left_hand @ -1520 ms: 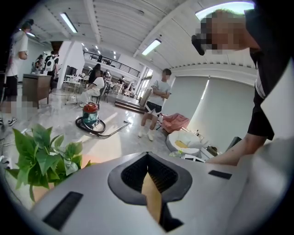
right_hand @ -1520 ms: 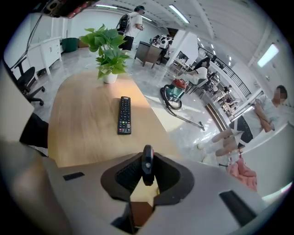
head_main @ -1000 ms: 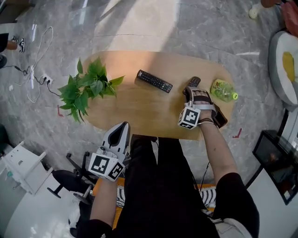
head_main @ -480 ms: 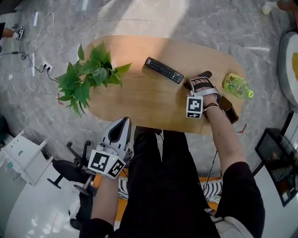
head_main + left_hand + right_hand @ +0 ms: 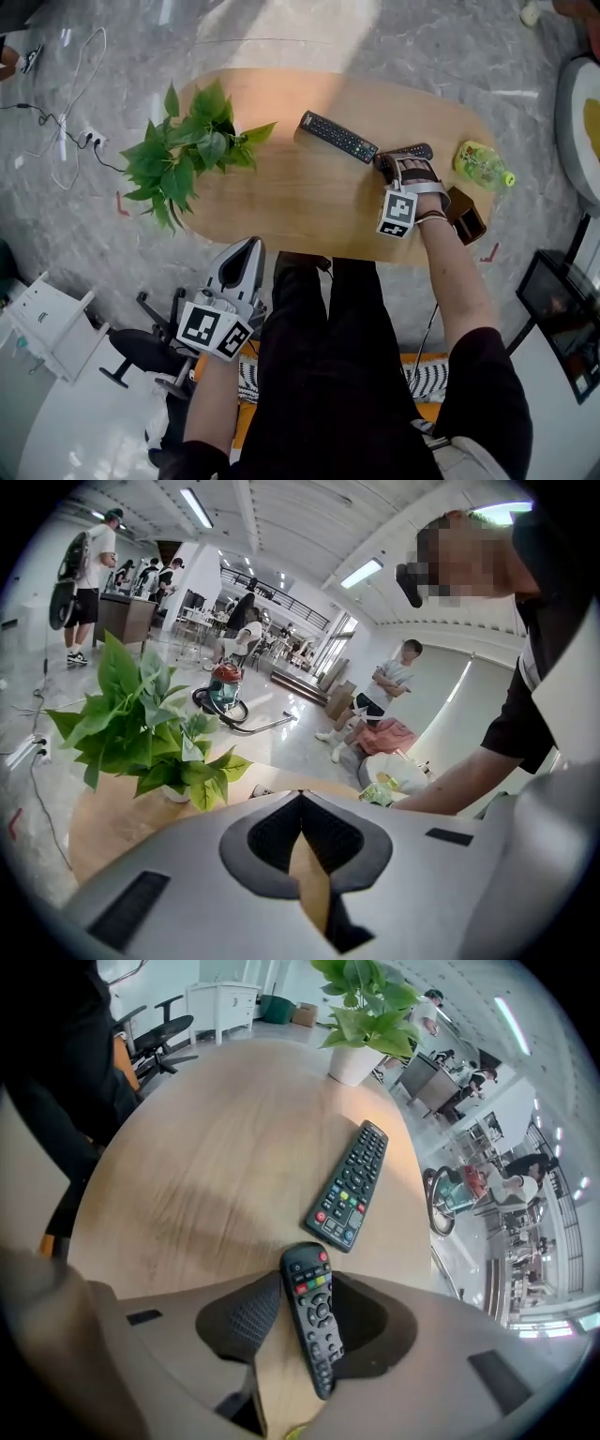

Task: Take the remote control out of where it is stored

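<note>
The small remote control [image 5: 312, 1330] lies face up toward the right end of the worktop [image 5: 281, 197], out of any holder. The left tongs [image 5: 300, 799] hang closed and empty off the near edge, well apart from it. A longer remote [image 5: 349, 1185] lies just beside it. The right tongs [image 5: 305, 1288] stand straight over it; their jaws have just been opening and stand apart. Its long axis runs along their gap, so the right hand is far nearer.

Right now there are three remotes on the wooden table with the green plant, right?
No, just two: a long remote and a short remote lie on the wooden table with the green plant. The head view shows it.
</note>
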`<state>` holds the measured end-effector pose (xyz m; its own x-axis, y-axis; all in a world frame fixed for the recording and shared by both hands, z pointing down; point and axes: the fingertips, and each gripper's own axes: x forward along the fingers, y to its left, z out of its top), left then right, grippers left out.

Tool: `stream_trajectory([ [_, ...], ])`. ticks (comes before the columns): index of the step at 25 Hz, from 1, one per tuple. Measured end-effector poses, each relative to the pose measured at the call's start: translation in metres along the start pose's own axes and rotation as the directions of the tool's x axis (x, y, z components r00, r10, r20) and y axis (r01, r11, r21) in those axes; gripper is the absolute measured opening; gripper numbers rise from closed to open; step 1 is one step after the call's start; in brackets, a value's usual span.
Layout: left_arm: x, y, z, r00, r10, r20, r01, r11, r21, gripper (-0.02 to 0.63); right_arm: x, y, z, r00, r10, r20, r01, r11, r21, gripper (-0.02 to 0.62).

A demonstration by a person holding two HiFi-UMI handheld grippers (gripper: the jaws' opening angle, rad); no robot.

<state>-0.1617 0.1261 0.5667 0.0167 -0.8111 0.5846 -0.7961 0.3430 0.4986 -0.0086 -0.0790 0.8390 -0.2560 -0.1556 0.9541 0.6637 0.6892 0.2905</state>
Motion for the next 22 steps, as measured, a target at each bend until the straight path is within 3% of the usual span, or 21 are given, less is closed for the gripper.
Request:
stream_trajectory([
  [8, -0.016, -0.005, 0.021, 0.997, -0.082, -0.002, 0.082, 0.993, 0.084, 0.006, -0.043, -0.001, 0.003, 0.996, -0.083, -0.031, 0.086, 0.988, 0.125, 0.152],
  [11, -0.021, -0.011, 0.039, 0.993, -0.115, -0.001, 0.114, 0.986, 0.126, 0.006, -0.076, -0.008, 0.005, 0.991, -0.13, -0.035, 0.135, 0.954, 0.267, 0.152],
  [13, -0.021, -0.018, 0.058, 0.99, -0.14, 0.004, 0.137, 0.975, 0.175, 0.006, -0.109, -0.017, 0.013, 0.984, -0.175, -0.016, 0.164, 0.878, 0.45, 0.152],
  [16, -0.02, -0.039, 0.091, 0.981, -0.19, 0.04, 0.174, 0.952, 0.253, 0.006, -0.165, -0.036, 0.027, 0.964, -0.263, 0.026, 0.179, 0.723, 0.668, 0.152],
  [22, -0.025, -0.081, 0.148, 0.957, -0.276, 0.088, 0.223, 0.896, 0.383, 0.006, -0.275, -0.077, 0.04, 0.892, -0.451, 0.033, 0.23, 0.514, 0.826, 0.152],
])
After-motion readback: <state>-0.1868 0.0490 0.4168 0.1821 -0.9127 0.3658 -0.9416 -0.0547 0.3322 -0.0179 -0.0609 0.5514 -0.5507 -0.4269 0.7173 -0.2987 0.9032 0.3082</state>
